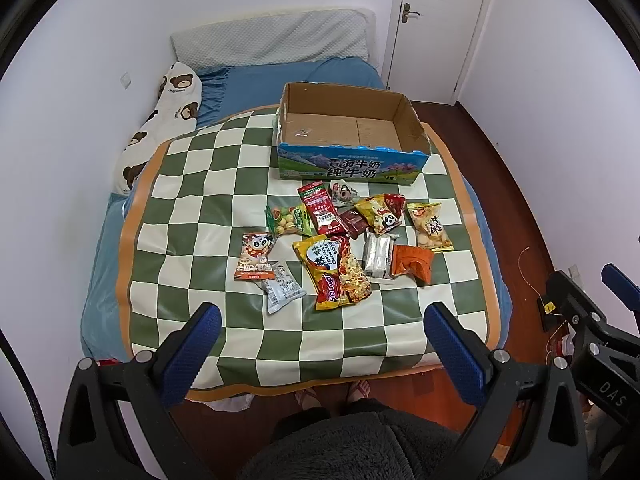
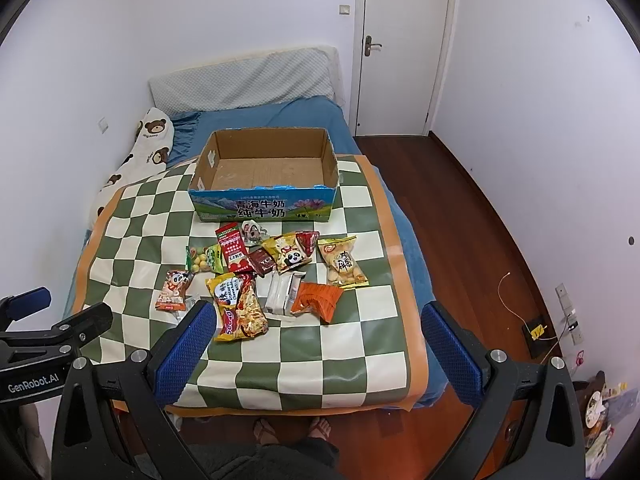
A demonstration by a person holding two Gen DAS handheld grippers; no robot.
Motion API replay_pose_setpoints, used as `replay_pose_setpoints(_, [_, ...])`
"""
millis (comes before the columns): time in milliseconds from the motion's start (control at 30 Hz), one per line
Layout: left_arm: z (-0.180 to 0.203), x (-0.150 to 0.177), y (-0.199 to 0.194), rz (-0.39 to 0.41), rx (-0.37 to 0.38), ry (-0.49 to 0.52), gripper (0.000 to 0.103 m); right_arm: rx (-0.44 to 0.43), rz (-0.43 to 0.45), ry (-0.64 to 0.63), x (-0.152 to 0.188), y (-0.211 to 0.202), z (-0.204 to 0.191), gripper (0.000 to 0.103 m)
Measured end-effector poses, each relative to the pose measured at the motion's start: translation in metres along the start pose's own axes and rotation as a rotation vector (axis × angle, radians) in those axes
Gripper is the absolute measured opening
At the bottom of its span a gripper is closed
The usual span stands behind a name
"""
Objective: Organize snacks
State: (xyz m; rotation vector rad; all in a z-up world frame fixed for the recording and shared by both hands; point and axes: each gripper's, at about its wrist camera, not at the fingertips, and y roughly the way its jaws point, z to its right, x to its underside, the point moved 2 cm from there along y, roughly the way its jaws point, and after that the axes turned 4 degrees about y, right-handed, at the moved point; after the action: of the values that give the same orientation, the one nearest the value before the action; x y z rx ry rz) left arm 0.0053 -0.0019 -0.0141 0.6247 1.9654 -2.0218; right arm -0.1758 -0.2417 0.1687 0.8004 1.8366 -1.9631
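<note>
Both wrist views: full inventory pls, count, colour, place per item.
cardboard box: 1, brown inside with blue-green printed front, empty, far end of the mat
snack packets: about 11, mostly red, yellow, orange, green and silver, loose in a cluster on the mat in front of the box, none in the box
checkered mat: 1, green and cream with orange border, spread over the bed
bed sheet: 1, blue, under the mat
bear-print pillow: 1, white with brown bears, along the left wall
grey pillow: 1, at the head of the bed
door: 1, white, shut, far right corner
left gripper: open, blue pads, above the mat's near edge
right gripper: open, blue pads, above the mat's near edge
</note>
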Motion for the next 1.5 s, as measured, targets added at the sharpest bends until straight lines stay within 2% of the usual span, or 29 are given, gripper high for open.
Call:
replay_pose_setpoints(267, [0.000,0.001,0.000,-0.001,0.003,0.000,0.103,-0.017,-0.011,0.011,0.000,0.002,0.002,0.103])
replay_pose_setpoints(400, [-0.005,-0.005,0.015,0.000,-0.037,-0.008,0.103,-0.060,-0.072,0.068,0.003,0.023,0.010,0.103])
replay_pose_setpoints(567, [-0.027,-0.012,0.073,-0.082,-0.076,-0.075,0.103,-0.107,-0.184,0.136,0.010,0.091,0.018,0.103])
replay_pose_setpoints(733, [-0.049,-0.013,0.152,-0.209,-0.093,-0.157,0.103,-0.119,-0.270,0.158,0.014,0.171,0.021,0.103])
replay_pose_setpoints(933, [-0.045,-0.008,0.252,-0.434,0.028,-0.285,0.103,-0.157,-0.420,0.188,0.017,0.280,0.025,0.103])
replay_pose_setpoints(1100, [-0.019,-0.010,0.329,-0.578,0.111,-0.364,0.101,-0.157,-0.501,0.207,0.019,0.341,0.035,0.103])
replay_pose_setpoints(1300, [0.006,-0.015,0.384,-0.629,0.063,-0.327,0.095,-0.192,-0.583,0.247,0.019,0.372,0.047,0.103])
replay_pose_setpoints(1367, [0.013,-0.012,0.396,-0.638,0.072,-0.324,0.081,-0.204,-0.579,0.249,0.016,0.372,0.047,0.103])
replay_pose_setpoints(1433, [0.017,-0.011,0.398,-0.618,0.031,-0.299,0.079,-0.218,-0.581,0.255,0.014,0.370,0.043,0.103])
replay_pose_setpoints(1500, [0.023,-0.009,0.391,-0.561,-0.001,-0.257,0.077,-0.236,-0.596,0.269,0.013,0.370,0.038,0.103])
